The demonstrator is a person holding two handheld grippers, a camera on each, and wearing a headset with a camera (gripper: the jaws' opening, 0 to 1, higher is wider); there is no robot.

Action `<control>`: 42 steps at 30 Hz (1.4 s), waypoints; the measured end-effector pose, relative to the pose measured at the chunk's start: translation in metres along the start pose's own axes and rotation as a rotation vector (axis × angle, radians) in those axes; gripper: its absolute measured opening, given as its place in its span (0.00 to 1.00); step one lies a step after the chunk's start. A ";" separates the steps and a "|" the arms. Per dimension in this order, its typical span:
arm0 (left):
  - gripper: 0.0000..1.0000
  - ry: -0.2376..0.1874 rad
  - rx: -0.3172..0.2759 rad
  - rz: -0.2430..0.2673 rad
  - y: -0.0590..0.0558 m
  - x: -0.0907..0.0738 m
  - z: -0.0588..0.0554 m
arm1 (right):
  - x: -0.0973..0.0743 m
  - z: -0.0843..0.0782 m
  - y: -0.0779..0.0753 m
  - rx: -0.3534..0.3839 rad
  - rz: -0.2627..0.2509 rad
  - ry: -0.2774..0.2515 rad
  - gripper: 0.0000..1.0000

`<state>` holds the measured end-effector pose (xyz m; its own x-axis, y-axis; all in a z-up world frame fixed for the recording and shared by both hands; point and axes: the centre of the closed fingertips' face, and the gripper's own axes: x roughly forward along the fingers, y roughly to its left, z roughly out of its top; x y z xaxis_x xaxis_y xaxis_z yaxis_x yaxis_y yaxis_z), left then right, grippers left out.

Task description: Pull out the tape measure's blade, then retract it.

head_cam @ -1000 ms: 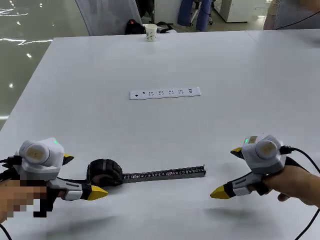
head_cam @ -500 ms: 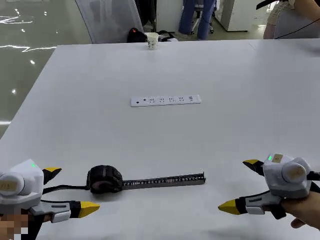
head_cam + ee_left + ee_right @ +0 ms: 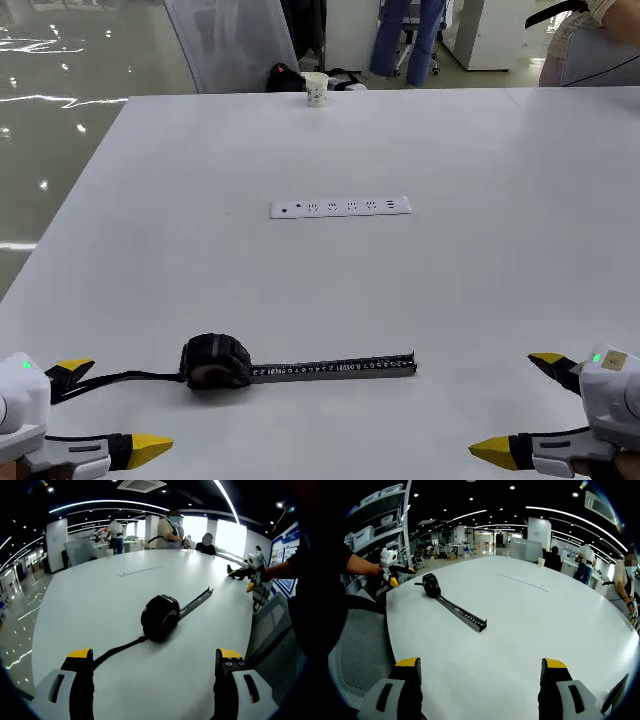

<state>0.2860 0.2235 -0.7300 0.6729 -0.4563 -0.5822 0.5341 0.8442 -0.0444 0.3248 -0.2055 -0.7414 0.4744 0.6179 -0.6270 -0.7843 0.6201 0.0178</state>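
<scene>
Head view, with both gripper views. A black tape measure (image 3: 213,362) lies on the white table (image 3: 480,160) near its front edge, with its blade (image 3: 335,368) drawn out to the right and lying flat on the surface; the end hook forms the blade's right tip. A black cord (image 3: 130,378) trails from the case to the left, toward the left hand-held gripper (image 3: 112,405) at the lower left corner. This gripper's yellow-tipped jaws stand wide apart with nothing between them (whether the upper tip touches the cord's end cannot be told). In the left gripper view the case sits ahead of the jaws, between their lines but apart from both, and the cord runs back toward the left-hand jaw. The right hand-held gripper (image 3: 519,405) is at the lower right corner, well apart from the blade's hook, and its jaws are likewise spread and empty. In the right gripper view the blade lies ahead and to the left, with its hook end the nearer and the case beyond it. Farther back on the table, near the middle, a white power strip (image 3: 340,207) lies parallel to the blade. A paper cup (image 3: 316,89) stands upright at the far edge. Several people (image 3: 583,562) stand or sit beyond the table in the background.
</scene>
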 end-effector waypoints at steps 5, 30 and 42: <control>0.99 -0.005 -0.007 0.004 -0.005 -0.009 -0.008 | -0.009 -0.004 -0.001 -0.024 -0.016 0.001 0.99; 0.99 -0.028 -0.030 0.015 0.004 -0.011 -0.004 | -0.029 -0.021 0.003 0.024 -0.045 0.015 0.99; 0.99 -0.032 -0.041 0.009 0.003 -0.011 -0.003 | -0.031 -0.019 -0.002 0.014 -0.044 0.024 0.99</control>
<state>0.2790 0.2319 -0.7261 0.6940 -0.4563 -0.5569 0.5065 0.8592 -0.0729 0.3036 -0.2350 -0.7366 0.4986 0.5782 -0.6459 -0.7572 0.6532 0.0002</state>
